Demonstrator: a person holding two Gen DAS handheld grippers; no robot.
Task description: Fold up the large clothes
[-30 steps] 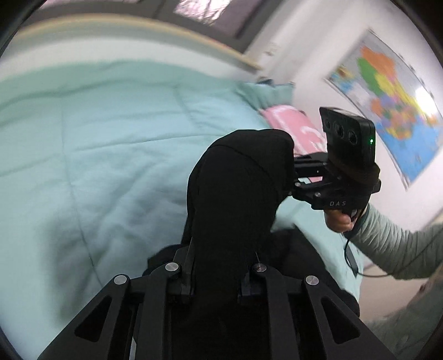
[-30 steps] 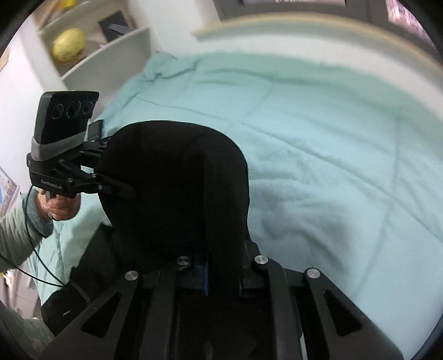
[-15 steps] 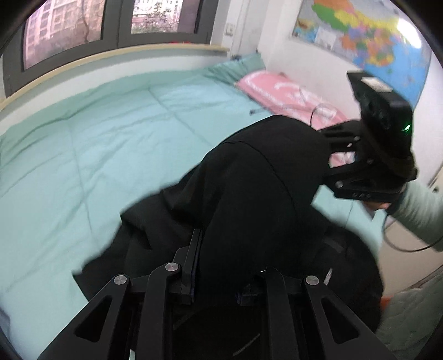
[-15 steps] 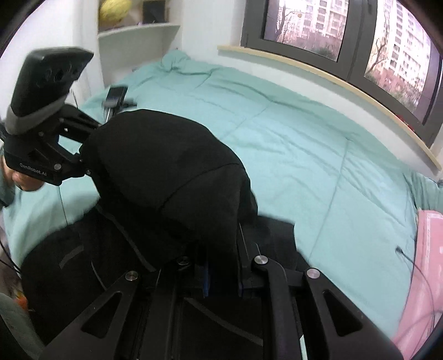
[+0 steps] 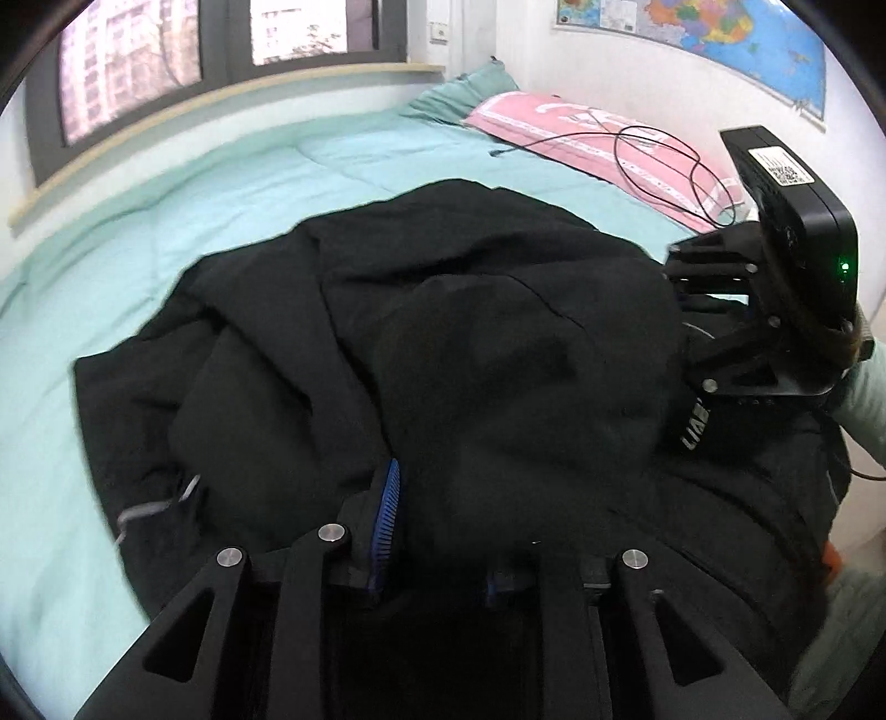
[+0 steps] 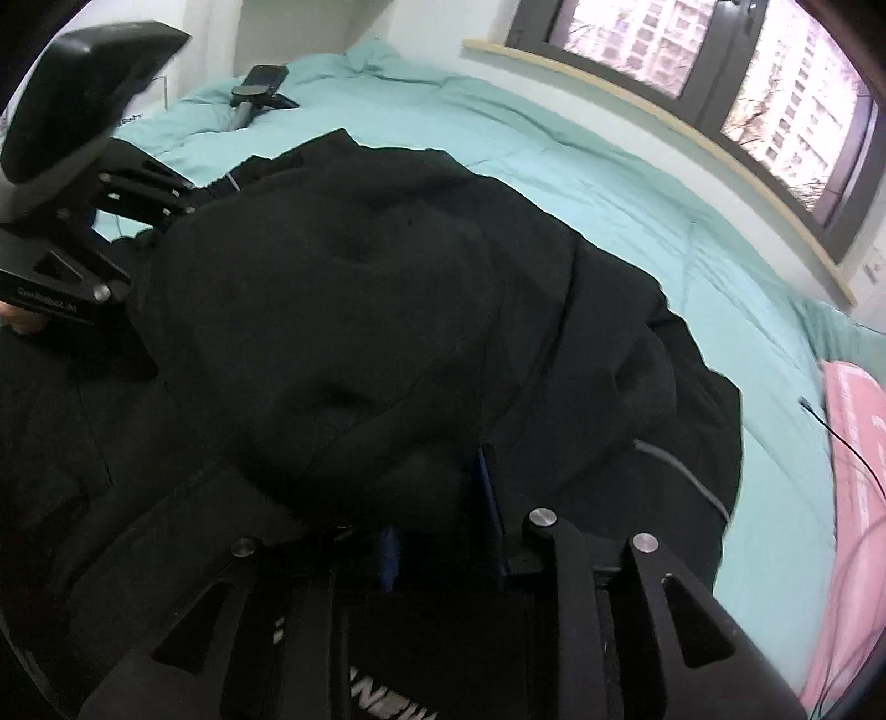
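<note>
A large black jacket (image 5: 443, 310) lies bunched on the teal bed (image 5: 166, 183); it also fills the right wrist view (image 6: 360, 288). My left gripper (image 5: 443, 526) has its jaws apart with a thick fold of the jacket lying between the blue pads (image 5: 387, 498). My right gripper (image 6: 443, 498) likewise has its jaws parted with jacket cloth draped between and over them. Each gripper shows in the other's view, the right one (image 5: 775, 310) at the jacket's right edge, the left one (image 6: 72, 183) at its left edge.
A pink pillow (image 5: 598, 144) with a black cable (image 5: 664, 160) lies at the head of the bed. A dark device (image 6: 260, 83) rests on the bed's far corner. A window ledge (image 5: 221, 111) runs along the far side. A map (image 5: 720, 33) hangs on the wall.
Both grippers came down from holding the jacket raised to the bed. The jacket now lies spread and bunched on the cover, and both jaws have opened.
</note>
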